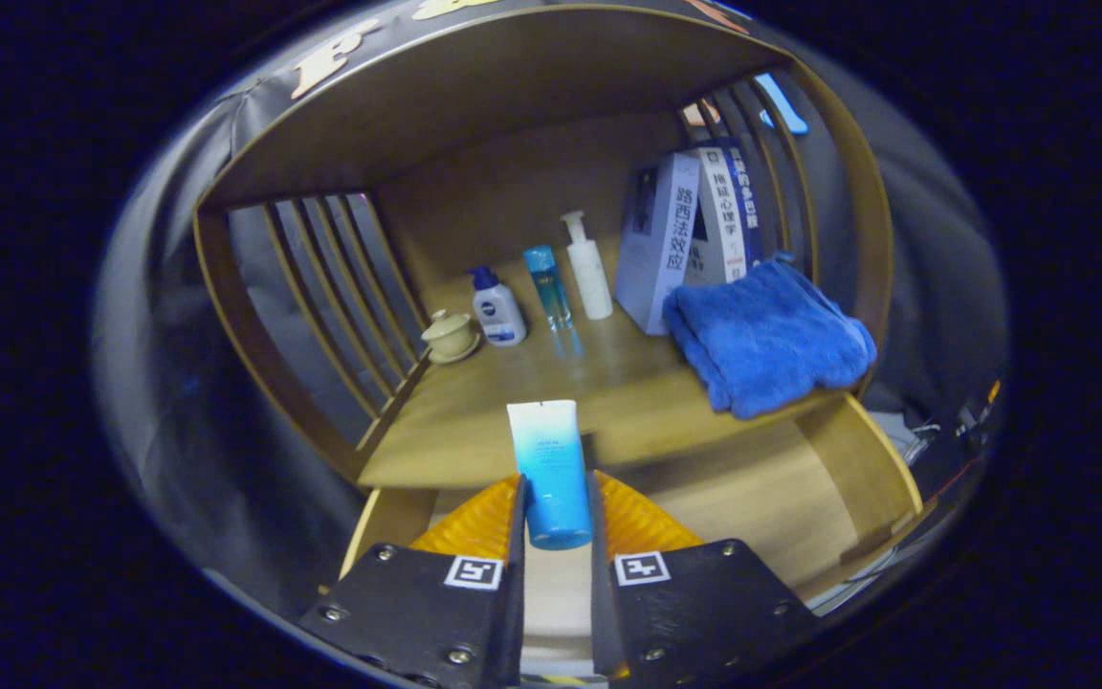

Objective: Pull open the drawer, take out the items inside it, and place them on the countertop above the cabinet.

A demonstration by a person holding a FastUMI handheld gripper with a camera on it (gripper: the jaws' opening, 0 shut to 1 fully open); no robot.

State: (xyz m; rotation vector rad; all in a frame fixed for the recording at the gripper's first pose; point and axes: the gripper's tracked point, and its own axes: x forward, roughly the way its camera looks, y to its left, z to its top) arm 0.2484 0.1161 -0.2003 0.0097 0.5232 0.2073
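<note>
A blue and white tube [548, 469] stands upright between my fingers, and my gripper [556, 512] is shut on its lower part. The tube is held above the pulled-open drawer [857, 459], just in front of the countertop's [474, 402] near edge. The drawer's pale wooden inside shows below and to the right of my fingers. I cannot see whether other items lie in the drawer behind the fingers.
On the countertop stand a small lidded cup [450, 335], a white bottle with a blue cap [497, 306], a slim blue bottle [547, 287], a white pump bottle [589, 268], books [694, 230] and a folded blue towel [766, 335]. Slatted wooden sides enclose it.
</note>
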